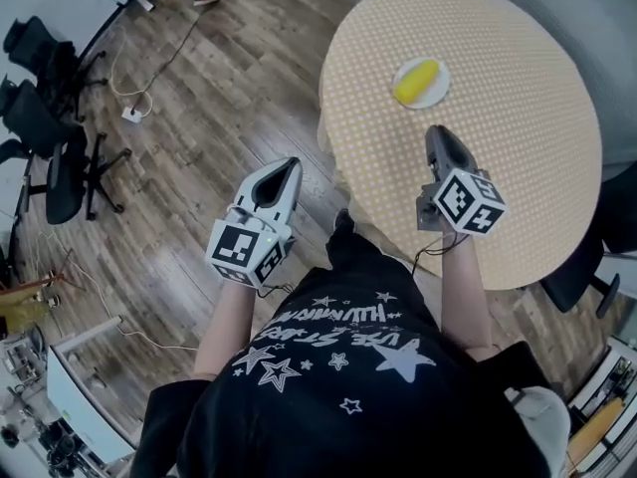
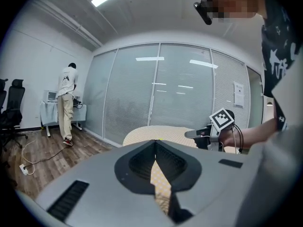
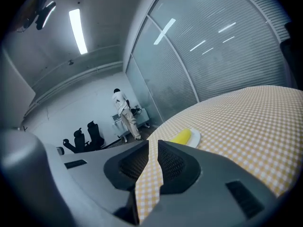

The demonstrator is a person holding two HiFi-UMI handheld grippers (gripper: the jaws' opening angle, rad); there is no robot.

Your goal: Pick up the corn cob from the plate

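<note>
Yellow and stubby, the corn cob (image 1: 416,81) lies on a small white plate (image 1: 439,89) toward the far side of a round table (image 1: 518,118) covered in checked cloth. The right gripper (image 1: 438,132) hangs over the table and points at the plate, well short of it, jaws together and empty. The left gripper (image 1: 291,164) is over the wooden floor beside the table, jaws likewise together on nothing. Only the gripper views show a person (image 2: 66,103) standing at a far desk; only the head view shows how far off the plate is.
</note>
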